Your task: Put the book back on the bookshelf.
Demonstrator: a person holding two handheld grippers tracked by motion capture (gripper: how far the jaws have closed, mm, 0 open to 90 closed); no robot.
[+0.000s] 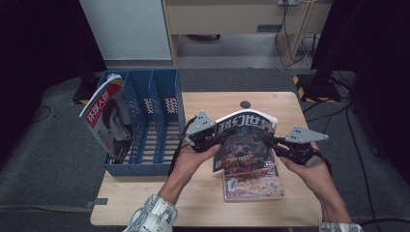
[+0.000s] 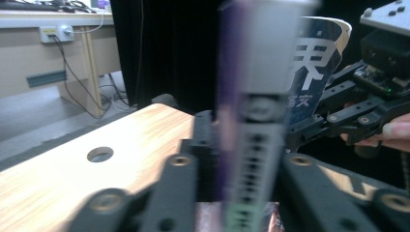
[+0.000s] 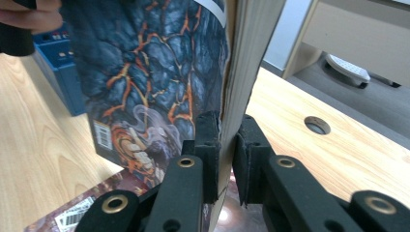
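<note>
Magazine [image 1: 244, 137] stood upright right of the rack [image 1: 145, 121] because you clamped its 2 edges: left gripper [image 1: 212, 137], right gripper [image 1: 270, 141].

Grey carpet [image 1: 43, 159] — black curtains [image 1: 38, 34] either side; pale wooden cabinet [image 1: 232, 19] behind, cables [image 1: 290, 43] trailing — perhaps a desk.

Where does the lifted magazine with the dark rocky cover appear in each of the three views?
High view: lifted magazine centre, held upright between both grippers.
Left gripper view: centre, blurred edge-on, its cover curling at upper right.
Right gripper view: centre-left, its edge clamped between the black fingers.
Shared landmark: the round hole in the table.
</note>
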